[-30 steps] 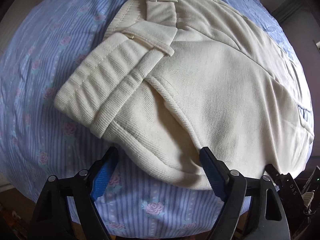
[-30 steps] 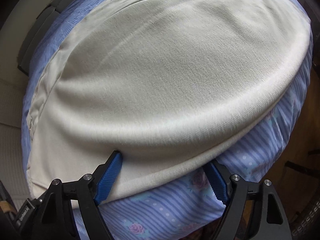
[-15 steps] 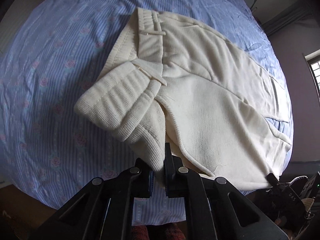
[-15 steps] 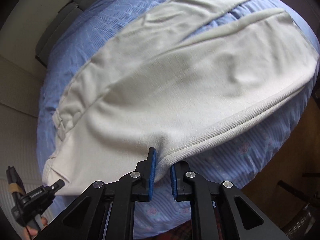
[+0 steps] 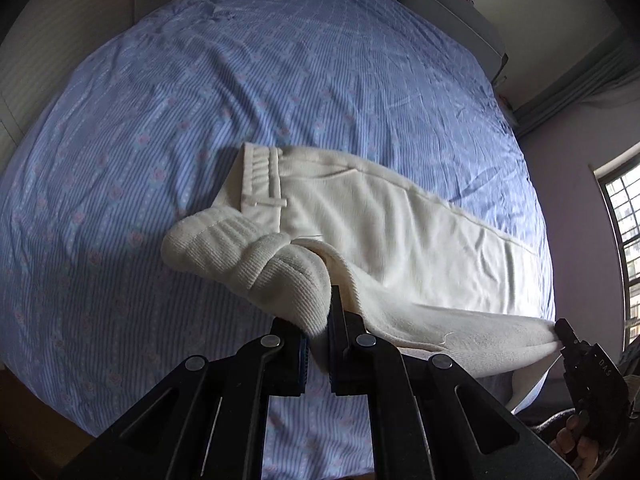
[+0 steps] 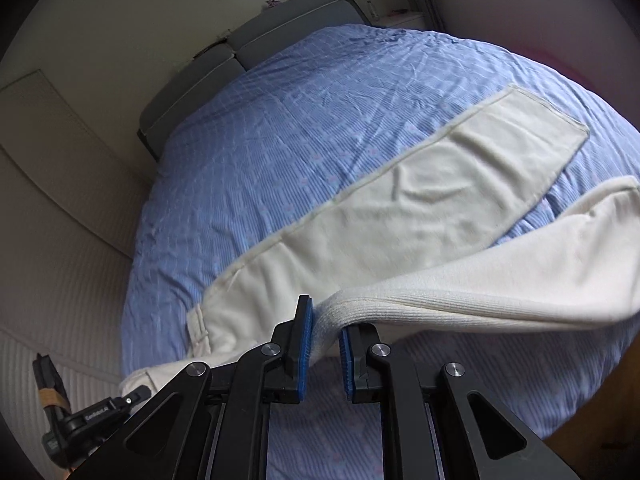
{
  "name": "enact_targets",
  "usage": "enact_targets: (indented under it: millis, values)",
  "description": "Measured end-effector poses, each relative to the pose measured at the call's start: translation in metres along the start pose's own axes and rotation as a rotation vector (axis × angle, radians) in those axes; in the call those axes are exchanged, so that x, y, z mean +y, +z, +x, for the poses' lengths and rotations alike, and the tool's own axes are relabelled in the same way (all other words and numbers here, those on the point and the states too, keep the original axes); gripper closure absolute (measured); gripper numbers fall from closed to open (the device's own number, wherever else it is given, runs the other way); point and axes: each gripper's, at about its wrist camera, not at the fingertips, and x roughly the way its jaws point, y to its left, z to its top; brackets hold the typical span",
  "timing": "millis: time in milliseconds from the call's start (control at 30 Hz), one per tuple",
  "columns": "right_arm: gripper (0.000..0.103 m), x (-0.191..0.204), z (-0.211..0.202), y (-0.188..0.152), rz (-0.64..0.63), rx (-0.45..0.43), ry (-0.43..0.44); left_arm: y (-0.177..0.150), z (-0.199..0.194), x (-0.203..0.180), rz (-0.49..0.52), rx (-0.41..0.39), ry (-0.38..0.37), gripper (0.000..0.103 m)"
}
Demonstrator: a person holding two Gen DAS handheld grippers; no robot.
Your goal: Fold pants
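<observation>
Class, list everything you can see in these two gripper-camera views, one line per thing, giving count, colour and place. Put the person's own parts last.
pants: one pair, cream; on the bed, near edge lifted, far leg lying flat.
bedsheet: one, blue striped with small pink flowers; covers the bed.
headboard: one, grey; at the far end of the bed.
window: one, bright with bars; on the wall at the right of the left view.
left tongs: one, black with blue pads; shut on the ribbed waistband end of the pants.
right tongs: one, black with blue pads; shut on the lifted edge of the near leg.
hand: one; at the bottom right of the left view, holding the right tongs' handle.
</observation>
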Motion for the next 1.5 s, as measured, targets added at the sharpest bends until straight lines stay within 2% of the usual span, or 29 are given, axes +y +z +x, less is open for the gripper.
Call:
enact_targets:
  millis: [200, 300, 433, 567, 733, 767, 800, 833, 900, 933, 1000, 1067, 1167, 1367, 1500]
  values:
    - [0.089, 0.024, 0.066, 0.065, -0.072, 0.014, 0.035, 0.061, 0.037, -0.008, -0.05, -0.066, 0.034, 0.093]
    - [0.089, 0.031, 0.11, 0.09, -0.104, 0.041, 0.037, 0.09, 0.065, -0.011, -0.06, -0.061, 0.067, 0.093]
    - [0.089, 0.034, 0.179, 0.115, -0.129, 0.138, 0.01, 0.121, 0.11, -0.009, -0.084, -0.007, 0.108, 0.093]
    - [0.089, 0.03, 0.238, 0.124, -0.134, 0.238, -0.019, 0.137, 0.151, -0.004, -0.09, 0.044, 0.145, 0.093]
    - [0.086, 0.03, 0.285, 0.122, -0.157, 0.351, -0.09, 0.148, 0.188, 0.006, -0.133, 0.13, 0.179, 0.088]
    - [0.085, 0.033, 0.291, 0.121, -0.168, 0.373, -0.11, 0.151, 0.192, 0.007, -0.144, 0.148, 0.181, 0.086]
    - [0.079, 0.034, 0.294, 0.12, -0.18, 0.385, -0.12, 0.153, 0.194, 0.008, -0.154, 0.167, 0.174, 0.083]
    - [0.066, 0.038, 0.293, 0.119, -0.188, 0.39, -0.117, 0.155, 0.194, 0.009, -0.167, 0.177, 0.164, 0.079]
    - [0.05, 0.048, 0.284, 0.116, -0.189, 0.389, -0.077, 0.16, 0.185, 0.007, -0.185, 0.161, 0.153, 0.052]
    - [0.046, 0.052, 0.281, 0.116, -0.193, 0.386, -0.058, 0.162, 0.178, 0.005, -0.19, 0.15, 0.134, 0.049]
    - [0.046, 0.064, 0.265, 0.112, -0.214, 0.374, -0.018, 0.162, 0.162, -0.003, -0.169, 0.127, 0.142, 0.033]
    - [0.046, 0.077, 0.242, 0.107, -0.236, 0.352, 0.034, 0.158, 0.142, -0.013, -0.104, 0.086, 0.153, 0.032]
    - [0.046, 0.093, 0.199, 0.097, -0.282, 0.295, 0.053, 0.15, 0.112, -0.031, 0.026, 0.047, 0.134, 0.032]
    - [0.045, 0.098, 0.102, 0.08, -0.29, 0.174, 0.073, 0.111, 0.036, -0.068, 0.32, -0.041, 0.015, 0.032]
    - [0.038, 0.089, 0.037, 0.068, -0.264, 0.09, 0.053, 0.082, -0.01, -0.092, 0.458, -0.097, -0.095, 0.032]
